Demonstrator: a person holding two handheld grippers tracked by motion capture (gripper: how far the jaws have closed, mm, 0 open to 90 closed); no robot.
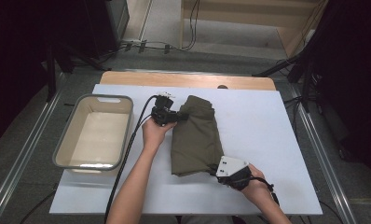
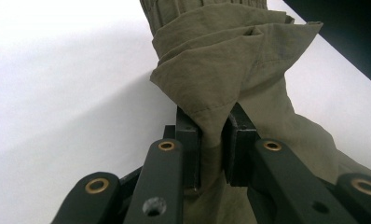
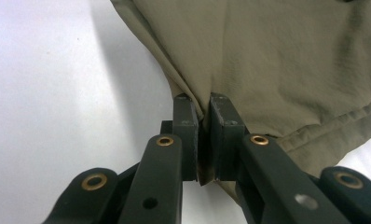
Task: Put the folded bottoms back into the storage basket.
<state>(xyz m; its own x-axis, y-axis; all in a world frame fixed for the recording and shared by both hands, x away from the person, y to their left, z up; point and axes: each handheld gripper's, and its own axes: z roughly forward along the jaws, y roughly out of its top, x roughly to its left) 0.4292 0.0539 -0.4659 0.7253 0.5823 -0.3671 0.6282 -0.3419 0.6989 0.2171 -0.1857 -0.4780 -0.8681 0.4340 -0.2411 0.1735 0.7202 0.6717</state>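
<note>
An olive-green garment point(image 1: 195, 137) lies folded lengthwise on the white table point(image 1: 267, 126). My left gripper point(image 1: 174, 115) is at its far left edge, shut on a bunched fold of the cloth point(image 2: 211, 74); the fabric is pinched between the jaws in the left gripper view, left gripper point(image 2: 212, 126). My right gripper point(image 1: 215, 171) is at the near right corner, shut on the garment's edge point(image 3: 267, 56), which runs down between the jaws of the right gripper point(image 3: 206, 109). Both hands rest low over the table.
A grey plastic bin point(image 1: 69, 140) with a pale inside stands at the table's left. Cables trail from both grippers. A wooden strip point(image 1: 188, 80) borders the far table edge. Dark stands and floor cables lie beyond the table.
</note>
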